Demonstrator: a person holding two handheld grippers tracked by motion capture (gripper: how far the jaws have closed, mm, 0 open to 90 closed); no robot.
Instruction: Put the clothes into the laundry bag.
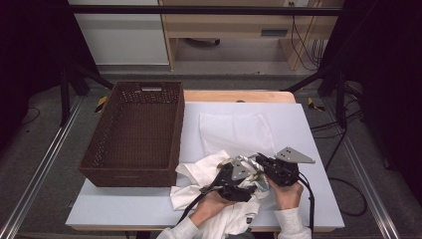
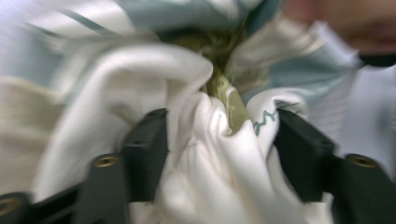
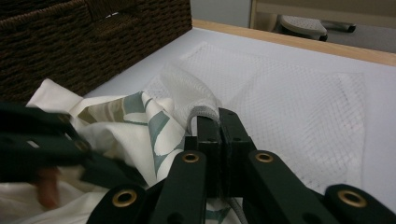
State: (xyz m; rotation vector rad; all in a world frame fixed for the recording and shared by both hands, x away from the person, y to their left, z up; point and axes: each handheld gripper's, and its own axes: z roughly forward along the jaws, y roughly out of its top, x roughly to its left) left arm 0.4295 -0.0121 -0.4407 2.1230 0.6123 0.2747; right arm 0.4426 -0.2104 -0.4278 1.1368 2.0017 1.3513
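Right tongs: your right gripper (image 3: pixel 218 122) was clamped shut on the grey edge of the mesh bag (image 3: pixel 280 98), jaws pressed together over the rim.
Left tongs: your left gripper (image 2: pixel 219 140) had its jaws spread, with a bunched fold of the white garment (image 2: pixel 219 177) lying between them; the blur left it unclear whether the pads pressed on the cloth.
Where the cloth lay: the garment (image 1: pixel 209 174) sat crumpled at the near edge of the table (image 1: pixel 308 129), just right of the brown basket (image 1: pixel 134 134), under both your hands.
Step judged: you seemed to be feeding the garment into the bag's mouth.
Doing it well: you needed to hold the rim up and taut, and push small bunches in deep.
Bag's axis: the bag ran long from near to far, its mouth pointing near, toward you.
Garment's axis: too crumpled to tell.
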